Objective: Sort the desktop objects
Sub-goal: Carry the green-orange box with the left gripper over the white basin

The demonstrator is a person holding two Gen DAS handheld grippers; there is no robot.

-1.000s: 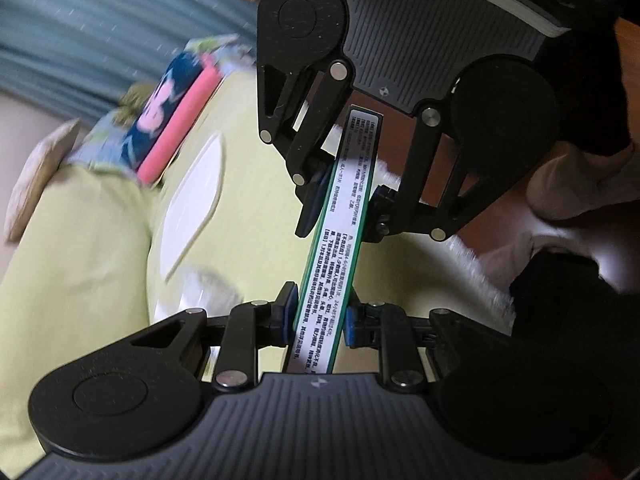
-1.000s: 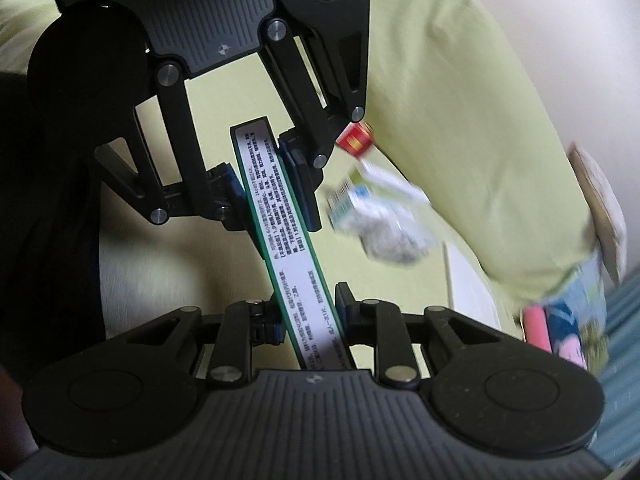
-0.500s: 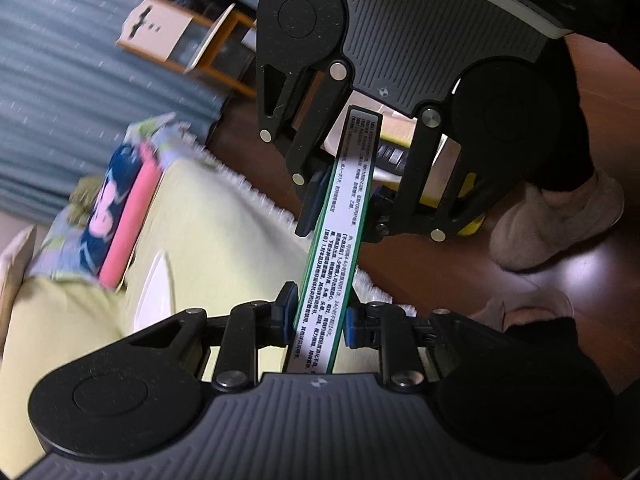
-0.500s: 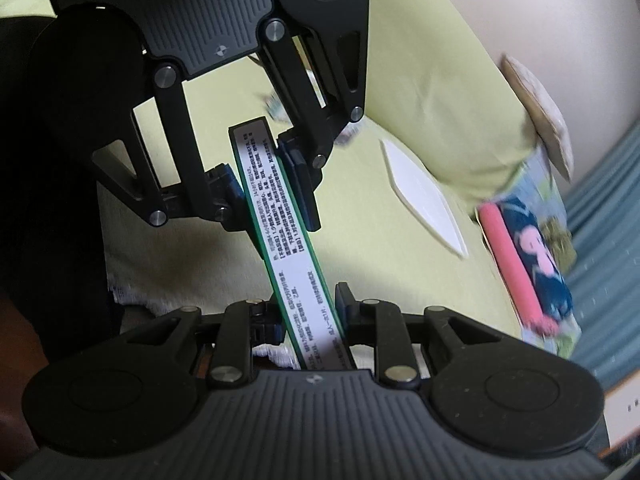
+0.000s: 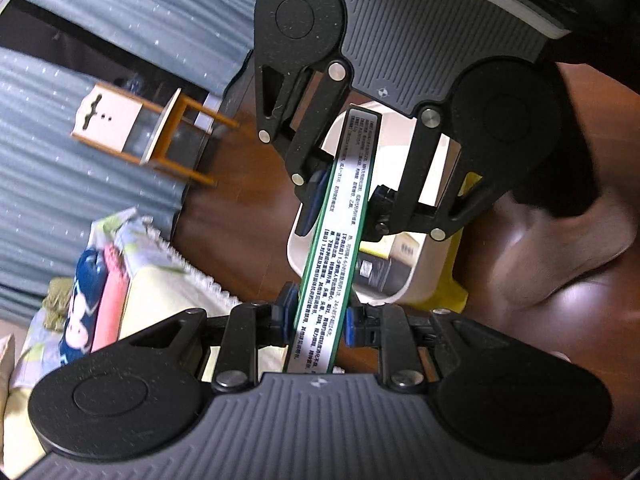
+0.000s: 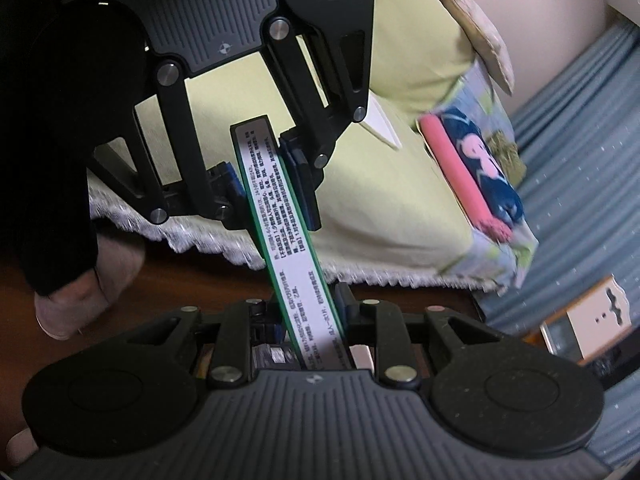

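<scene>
Change: a second ago we saw yellow-green bedding behind the box in the left view; now we see the floor (image 5: 256, 208) and a white bin (image 5: 404, 292) there. In the right view the crumpled packets have gone and the bed edge has come in.
Box: we hold a long, flat box (image 5: 340, 248) with green edges and a white printed face, in the air, spanning from one gripper to the other. In the left view its far half lies across the bin's opening.
Left gripper (image 5: 320, 316): closed on the near end of the box, blue pads (image 5: 287, 312) pressed to both green edges.
Right gripper (image 6: 312, 320): closed on the opposite end; in the left view it shows beyond the bin, clamped around the far part of the box (image 6: 280, 216).
Bin: on the floor, just under the box, with a dark item and a yellowish packet inside; a yellow thing (image 5: 452, 292) sits against its right side.
Bed (image 6: 400, 200): left of the bin in the left view, lace-trimmed, with a pink and blue folded cloth (image 6: 476, 176) on it.
Stool (image 5: 148, 128): wooden, well apart from the bin, before the blue curtain (image 5: 60, 184).
Person: we see a slippered foot (image 6: 88, 280) on the floor beside the bed.
</scene>
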